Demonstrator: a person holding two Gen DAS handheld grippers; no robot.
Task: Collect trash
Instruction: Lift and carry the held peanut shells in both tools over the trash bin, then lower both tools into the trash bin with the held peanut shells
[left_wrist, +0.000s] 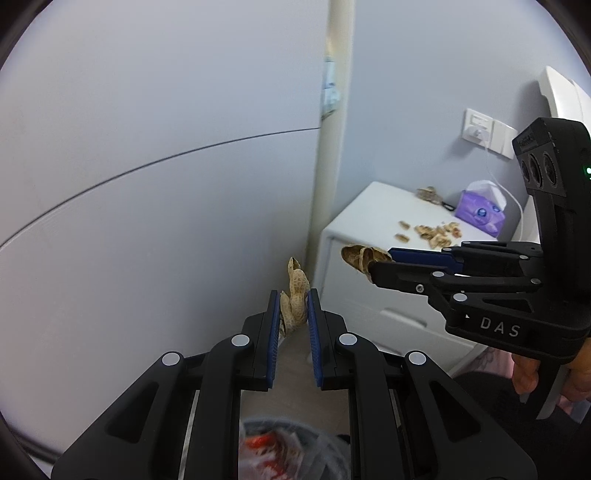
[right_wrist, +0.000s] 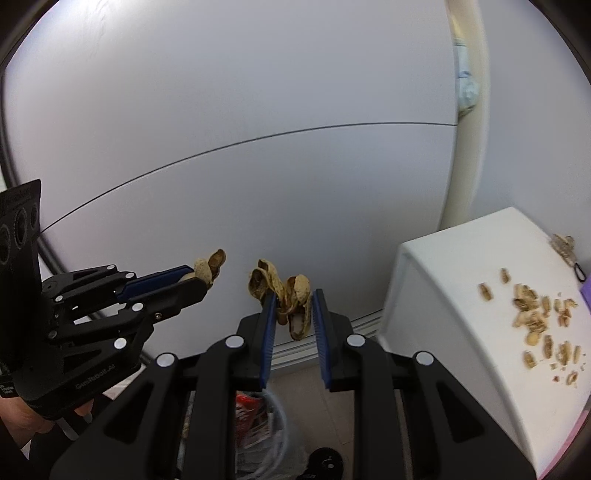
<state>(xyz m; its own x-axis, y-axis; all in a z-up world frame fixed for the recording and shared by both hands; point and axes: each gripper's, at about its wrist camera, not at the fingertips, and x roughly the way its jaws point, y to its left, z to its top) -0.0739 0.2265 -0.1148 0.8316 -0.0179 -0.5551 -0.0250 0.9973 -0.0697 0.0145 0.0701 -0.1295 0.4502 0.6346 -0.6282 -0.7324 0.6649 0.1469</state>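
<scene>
Peanut shells (left_wrist: 294, 301), dry, tan and ribbed with a pitted husk texture, are pinched between the blue ridged pads of the left gripper (left_wrist: 292, 314) at lower centre of the left wrist view. The right gripper (right_wrist: 294, 314) likewise clamps a cluster of split, curled shells (right_wrist: 291, 295), low in the centre of its own view, their hollow insides showing darker brown. Both tools are matte black plastic with round silver pivot pins; each shows in the other's view from the side, a person's hand (left_wrist: 528, 373) wrapped round the handle at the right edge of the left wrist view.

More loose shells (right_wrist: 535, 314) lie scattered in small broken pieces on the smooth white top of a bedside cabinet (right_wrist: 443, 295) at the right of the frame. A purple soft tissue pack (left_wrist: 480, 210) sits on that top at the upper right of the left wrist view.

At the bottom centre, below the fingers, a bin lined with a thin crinkled translucent bag (right_wrist: 273, 424) holds red-and-white wrappers. Behind is a flat, pale grey panel crossed by one thin dark seam.
</scene>
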